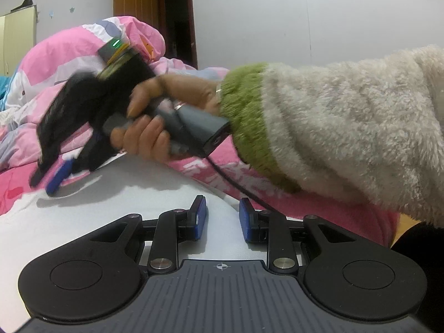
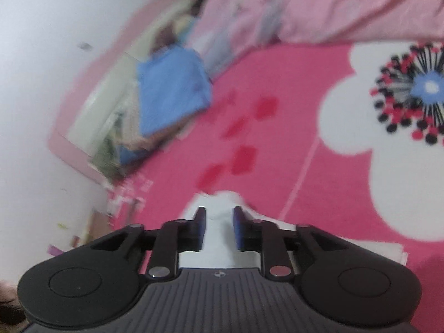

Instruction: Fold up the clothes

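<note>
- The left gripper [image 1: 223, 219] sits low over a white garment [image 1: 111, 208] spread on the bed; its blue pads stand apart with only flat white cloth showing in the gap, so it is released, pinching nothing.
- The white garment lies over the pink bedspread [image 1: 16, 188], its far edge running across the bed just beyond the left gripper's fingertips.
- In the left wrist view the right gripper [image 1: 48, 179] is tilted down at the garment's far edge, its blue-tipped fingers slightly parted and blurred.
- A hand [image 1: 155, 116] wraps the right gripper's grey handle; the sleeve [image 1: 347, 127] is fluffy cream with a green cuff, and a black cable trails from the handle's end.
- In its own view the right gripper [image 2: 219, 223] has its pads apart, with a raised fold of the white garment [image 2: 219, 236] between them; the pads do not press on it.
- Beyond it the pink bedspread [image 2: 277, 152] shows a big white flower print.
- A rumpled pink quilt [image 1: 83, 52] is heaped at the far side of the bed, and a folded blue cloth [image 2: 172, 97] lies near the bed's edge by the wall.
</note>
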Demonstrator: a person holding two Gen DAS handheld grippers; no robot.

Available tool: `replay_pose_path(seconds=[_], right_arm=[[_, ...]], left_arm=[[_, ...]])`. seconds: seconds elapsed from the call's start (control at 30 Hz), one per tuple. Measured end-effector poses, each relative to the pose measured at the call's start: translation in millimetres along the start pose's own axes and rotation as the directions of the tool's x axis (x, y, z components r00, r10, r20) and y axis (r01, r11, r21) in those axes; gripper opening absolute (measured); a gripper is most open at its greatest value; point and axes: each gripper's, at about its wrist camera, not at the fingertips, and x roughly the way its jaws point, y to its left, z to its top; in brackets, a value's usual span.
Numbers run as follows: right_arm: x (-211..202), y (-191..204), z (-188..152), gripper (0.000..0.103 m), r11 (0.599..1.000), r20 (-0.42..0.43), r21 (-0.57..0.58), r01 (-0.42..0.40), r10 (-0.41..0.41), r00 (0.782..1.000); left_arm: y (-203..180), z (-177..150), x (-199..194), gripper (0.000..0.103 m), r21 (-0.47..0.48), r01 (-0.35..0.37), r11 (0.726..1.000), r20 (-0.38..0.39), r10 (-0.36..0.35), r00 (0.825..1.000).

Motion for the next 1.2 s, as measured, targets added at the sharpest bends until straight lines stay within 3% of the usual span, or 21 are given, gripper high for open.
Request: replay_pose_path(seconds=[0.07,0.17,0.2,0.27,0.43,0.6,0.73,0.77,0.87,0.97,1.03,1.2], right_arm=[[-2.9,-9.2,2.5,0.019,0.996,0.045,0.052,0.074,-0.076,0.996],[-25.5,-20.1,3.4,0.021,0.977,0.164,0.125,0.173,-0.192,0.968],[-37.6,-22.5,1.4,0.021,0.971,0.207,0.148,0.187,-0.215,0.954],[-70.2,-27.0,-11.7,0.021,0.969,0.293,0.210,0.130,-0.190,0.937],[-164.9,-6.3,-74.7,0.021,0.964,0.506,0.250,0.090,-0.209,0.837],[-240.6,32.2,-157.7,0.021,0.960,0.670,0.281,0.017,-0.209,0.713],[-261.3,69.6,-214.3,0.021,0.960,0.731,0.276,-0.047,-0.178,0.659],[-260.9,78.8,-225.9,0.021,0.962,0.738,0.267,-0.062,-0.163,0.655],[-245.3,98.9,-251.2,0.021,0.964,0.724,0.249,-0.088,-0.125,0.679],[-209.8,104.9,-266.0,0.021,0.962,0.663,0.262,-0.073,-0.124,0.739],[-188.9,102.7,-271.1,0.021,0.959,0.630,0.277,-0.062,-0.133,0.765],[-162.2,76.4,-288.7,0.021,0.922,0.595,0.386,-0.031,-0.223,0.772]], left_arm=[[0.0,-0.2,-0.2,0.025,0.000,-0.001,1.000,0.000,0.001,1.000],[-0.2,-0.3,0.2,0.025,0.004,-0.004,1.000,-0.001,0.004,1.000],[-0.3,-0.5,0.5,0.025,0.006,-0.004,1.000,-0.001,0.004,1.000],[-0.3,-1.0,0.1,0.025,0.005,-0.004,1.000,0.000,0.004,1.000],[6.0,2.0,-9.0,0.030,-0.035,0.037,0.999,0.030,-0.036,0.999],[4.3,15.0,-54.1,0.045,-0.031,0.069,0.997,0.166,-0.063,0.984],[-2.7,14.3,-95.0,0.050,-0.005,0.060,0.998,0.185,-0.058,0.981],[0.3,12.2,-101.8,0.050,-0.010,0.058,0.998,0.168,-0.056,0.984],[11.7,0.4,-121.9,0.050,-0.068,0.032,0.997,0.095,-0.025,0.995],[26.8,-13.8,-134.6,0.050,-0.165,-0.011,0.986,0.023,0.016,1.000],[35.4,-25.3,-141.2,0.050,-0.233,-0.045,0.972,-0.019,0.042,0.999],[47.1,-48.9,-148.4,0.049,-0.319,-0.090,0.944,-0.073,0.071,0.995]])
